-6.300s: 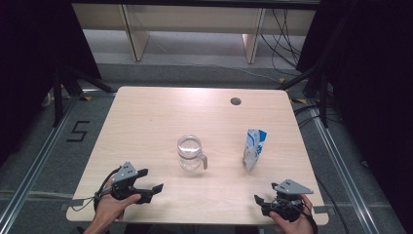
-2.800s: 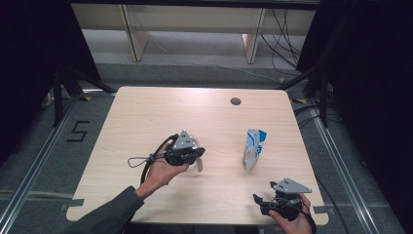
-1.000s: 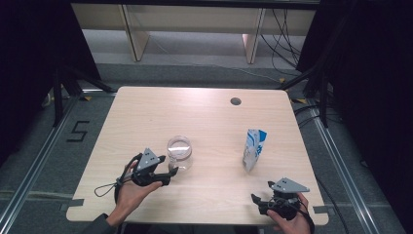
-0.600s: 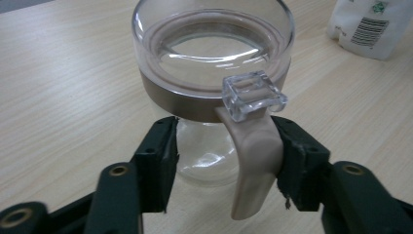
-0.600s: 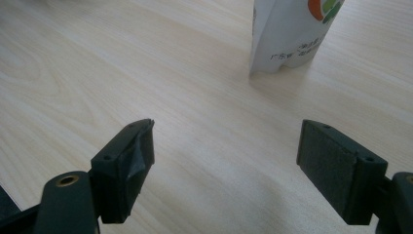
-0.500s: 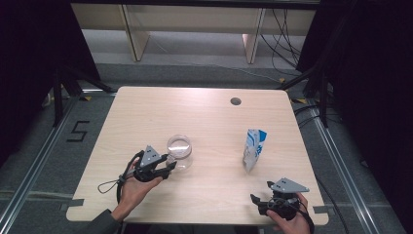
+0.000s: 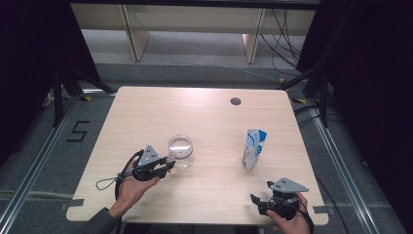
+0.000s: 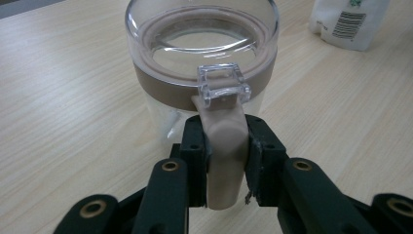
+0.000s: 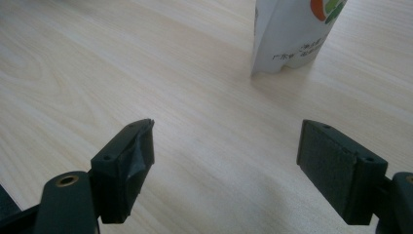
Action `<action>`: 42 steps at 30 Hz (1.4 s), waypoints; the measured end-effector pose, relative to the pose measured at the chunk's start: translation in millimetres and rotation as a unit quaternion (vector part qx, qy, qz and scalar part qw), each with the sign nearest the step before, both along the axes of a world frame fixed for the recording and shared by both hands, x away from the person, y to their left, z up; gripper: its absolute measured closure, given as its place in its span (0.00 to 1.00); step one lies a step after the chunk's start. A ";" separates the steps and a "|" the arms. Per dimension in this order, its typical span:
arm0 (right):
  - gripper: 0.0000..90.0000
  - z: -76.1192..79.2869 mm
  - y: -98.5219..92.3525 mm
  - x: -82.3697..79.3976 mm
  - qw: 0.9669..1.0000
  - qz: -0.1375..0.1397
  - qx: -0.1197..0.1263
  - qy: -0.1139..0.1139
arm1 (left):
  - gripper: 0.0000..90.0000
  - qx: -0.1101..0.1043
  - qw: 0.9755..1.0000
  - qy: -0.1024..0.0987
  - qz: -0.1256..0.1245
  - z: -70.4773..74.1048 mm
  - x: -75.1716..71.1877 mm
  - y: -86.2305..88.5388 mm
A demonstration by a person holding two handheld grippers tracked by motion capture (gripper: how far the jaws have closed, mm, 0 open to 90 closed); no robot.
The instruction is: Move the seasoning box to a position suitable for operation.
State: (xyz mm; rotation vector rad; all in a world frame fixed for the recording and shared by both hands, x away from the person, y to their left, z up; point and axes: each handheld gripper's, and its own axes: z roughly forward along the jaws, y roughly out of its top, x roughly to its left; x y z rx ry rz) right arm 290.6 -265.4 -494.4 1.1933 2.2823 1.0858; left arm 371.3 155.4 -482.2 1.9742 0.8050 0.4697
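A clear glass mug (image 7: pixel 180 151) with a beige band and a beige handle (image 8: pixel 224 161) stands upright on the wooden table (image 7: pixel 195 107). My left gripper (image 7: pixel 168 165) comes at it from the left. Its jaws have just been closing and now press on the handle from both sides (image 8: pixel 224 146). A white and blue carton (image 7: pixel 254 148) stands upright to the right of the mug (image 8: pixel 202 48). My right gripper (image 7: pixel 254 200) rests near the table's front right edge, open, with bare wood between its jaws (image 9: pixel 226 161); the carton (image 9: pixel 292 34) stands ahead of it.
A round cable hole (image 7: pixel 235 101) sits at the back of the table. The carton (image 8: pixel 350 19) shows behind the mug in the left gripper view. Dark curtains, metal rails and cables surround the table.
The left gripper's jaws have closed onto the mug's handle over the last second. Before that the mug was turned and shifted a little left. The right gripper has not moved.
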 end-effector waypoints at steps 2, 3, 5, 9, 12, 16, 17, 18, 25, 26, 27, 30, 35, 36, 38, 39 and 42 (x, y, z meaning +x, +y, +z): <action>0.25 0.6 -0.3 -0.6 1.000 -0.003 -0.009 -0.005 | 0.80 0.001 1.000 -0.004 -0.006 0.4 -1.7 -3.4; 0.25 0.6 -0.3 -0.6 1.000 -0.003 -0.009 -0.005 | 0.80 0.003 1.000 -0.004 -0.011 0.8 -2.0 -4.4; 0.25 0.1 0.6 -0.8 1.000 -0.007 -0.004 -0.004 | 0.80 -0.002 1.000 0.000 -0.018 0.6 -3.0 -7.3; 0.25 0.1 -0.2 -0.3 1.000 -0.002 -0.008 -0.005 | 0.80 -0.016 0.999 0.006 -0.045 -1.0 -2.0 -12.1; 0.25 0.6 -0.1 -0.2 1.000 -0.002 -0.007 -0.007 | 0.80 -0.019 0.998 0.012 -0.055 -1.0 -3.8 -16.4; 0.25 0.5 -0.8 -0.1 1.000 -0.003 -0.010 -0.010 | 0.80 -0.025 0.997 0.013 -0.074 -1.9 -5.0 -21.5; 0.25 0.3 -0.3 0.1 1.000 -0.002 -0.007 -0.008 | 0.80 -0.025 0.996 0.010 -0.080 -2.1 -4.9 -22.1; 0.25 0.6 -0.4 -0.3 1.000 -0.002 -0.008 -0.008 | 0.80 -0.024 0.996 0.012 -0.088 -1.8 -5.0 -23.0; 0.25 0.3 0.0 -0.6 1.000 -0.004 -0.007 -0.007 | 0.81 -0.015 0.992 0.000 -0.122 0.1 -5.8 -32.2; 0.25 0.1 0.4 -0.6 1.000 -0.005 -0.003 -0.003 | 0.81 -0.016 0.991 -0.003 -0.132 0.1 -4.7 -33.4; 0.25 0.0 0.1 0.3 1.000 -0.001 -0.004 -0.007 | 0.81 -0.021 0.991 0.001 -0.135 -0.3 -4.4 -35.1; 0.25 -0.1 0.5 -0.6 1.000 -0.005 -0.003 -0.004 | 0.81 -0.011 0.988 -0.007 -0.156 -0.9 -1.1 -36.9; 0.25 0.1 -0.2 0.0 1.000 0.000 -0.006 -0.007 | 0.81 -0.020 0.984 -0.004 -0.180 -1.1 -1.6 -43.0; 0.25 -0.1 0.2 -0.6 1.000 -0.003 -0.003 -0.003 | 0.81 -0.024 0.984 0.005 -0.174 -1.7 -2.8 -43.9; 0.25 0.4 0.2 -0.7 1.000 -0.006 -0.003 -0.003 | 0.81 -0.028 0.982 0.006 -0.185 -2.3 -3.3 -45.0; 0.25 0.1 -0.1 0.4 1.000 0.001 -0.002 -0.007 | 0.81 -0.027 0.980 0.001 -0.199 -2.4 -2.6 -45.1; 0.25 0.0 -0.2 -0.1 1.000 -0.001 -0.006 -0.006 | 0.81 -0.030 0.978 0.008 -0.207 -3.5 -5.4 -47.6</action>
